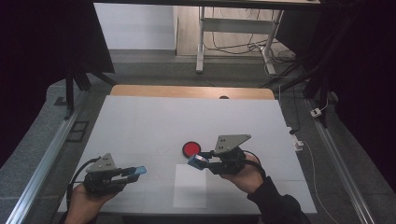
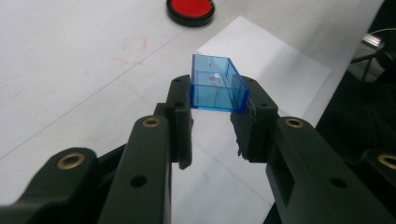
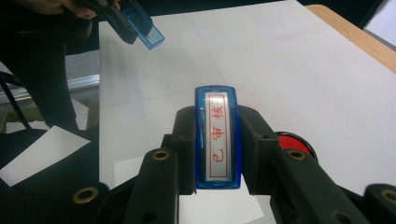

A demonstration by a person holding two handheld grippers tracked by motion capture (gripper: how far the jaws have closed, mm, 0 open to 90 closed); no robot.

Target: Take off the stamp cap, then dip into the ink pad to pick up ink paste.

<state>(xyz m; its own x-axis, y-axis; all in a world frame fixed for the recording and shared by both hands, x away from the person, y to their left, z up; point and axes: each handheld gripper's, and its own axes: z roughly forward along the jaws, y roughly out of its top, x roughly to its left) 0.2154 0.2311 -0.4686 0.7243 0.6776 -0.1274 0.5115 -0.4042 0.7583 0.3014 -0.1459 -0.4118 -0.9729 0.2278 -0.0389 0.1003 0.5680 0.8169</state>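
My left gripper (image 2: pixel 217 100) is shut on a clear blue plastic cap (image 2: pixel 218 84), whose open hollow end points away from me. In the high view this gripper (image 1: pixel 133 172) hovers at the near left of the table with the cap (image 1: pixel 138 170) at its tips. My right gripper (image 3: pixel 218 122) is shut on a blue stamp (image 3: pixel 218 135) bearing a white label with red characters. From above, that gripper (image 1: pixel 200 161) and stamp (image 1: pixel 196 161) sit just in front of a round red ink pad (image 1: pixel 191 149). The right gripper view also shows the left gripper's cap (image 3: pixel 145 29) farther off.
A white sheet of paper (image 1: pixel 190 185) lies on the white table (image 1: pixel 154 121) between the two hands, near the front edge. The table's far edge is a wooden strip (image 1: pixel 191 91). Metal rails (image 1: pixel 44 163) run along both sides on the floor.
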